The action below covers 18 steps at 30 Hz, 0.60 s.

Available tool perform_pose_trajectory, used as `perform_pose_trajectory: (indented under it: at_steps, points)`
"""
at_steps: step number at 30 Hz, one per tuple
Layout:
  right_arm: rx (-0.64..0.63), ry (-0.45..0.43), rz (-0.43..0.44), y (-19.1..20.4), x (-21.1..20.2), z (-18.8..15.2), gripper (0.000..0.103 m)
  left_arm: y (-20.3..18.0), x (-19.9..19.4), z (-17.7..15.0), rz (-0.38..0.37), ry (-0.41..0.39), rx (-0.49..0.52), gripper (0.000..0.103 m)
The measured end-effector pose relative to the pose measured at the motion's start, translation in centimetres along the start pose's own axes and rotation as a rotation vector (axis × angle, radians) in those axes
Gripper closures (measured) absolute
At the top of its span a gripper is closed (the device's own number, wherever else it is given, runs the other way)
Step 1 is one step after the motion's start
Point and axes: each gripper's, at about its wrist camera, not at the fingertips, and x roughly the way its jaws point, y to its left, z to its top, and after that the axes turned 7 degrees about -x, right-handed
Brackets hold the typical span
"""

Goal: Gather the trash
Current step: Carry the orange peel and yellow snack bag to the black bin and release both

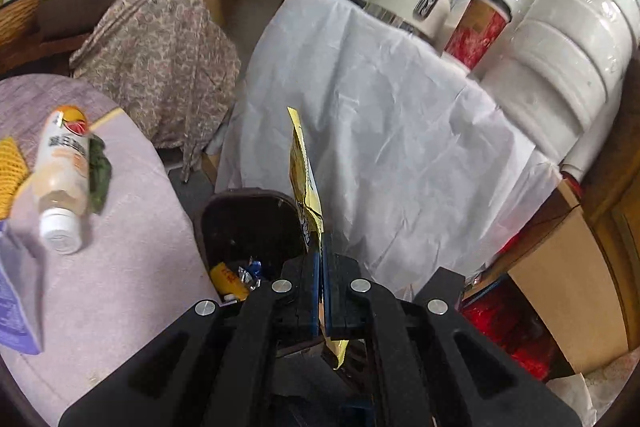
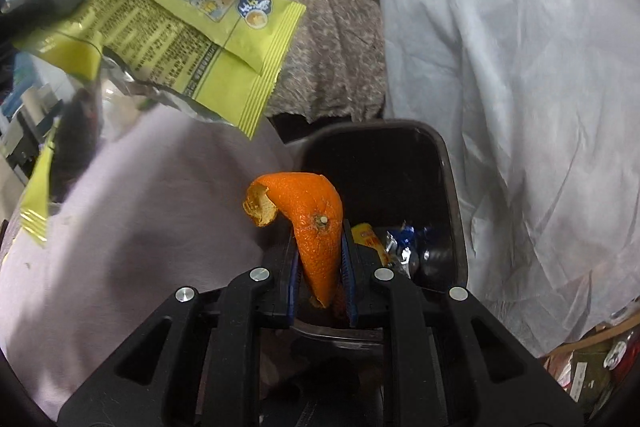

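The left claw point(image 1: 322, 247) pinches a yellow snack bag point(image 2: 180, 27) with tiny print too small to read. The right claw point(image 2: 320, 259) squeezes an orange peel point(image 2: 316, 223). The dark trash bin point(image 2: 452, 187) holds shiny wrappers point(image 2: 400, 243).

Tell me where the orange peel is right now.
In the right wrist view the orange peel stands clamped upright in the right claw, low in the centre, just in front of the dark trash bin and beside the pink-covered table.
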Motion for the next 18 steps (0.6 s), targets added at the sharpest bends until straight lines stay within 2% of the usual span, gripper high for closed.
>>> perform_pose_trajectory:
  at_steps: [9, 18]
  points:
    - [0.051, 0.094, -0.026, -2.2, 5.7, -2.1, 0.085, -1.0, 6.5, -0.6, 0.056, 0.094, 0.031, 0.101]
    - [0.064, 0.116, -0.036, -2.9, 7.4, -3.0, 0.084, -2.2, 11.6, -1.1, 0.104, 0.171, 0.059, 0.101]
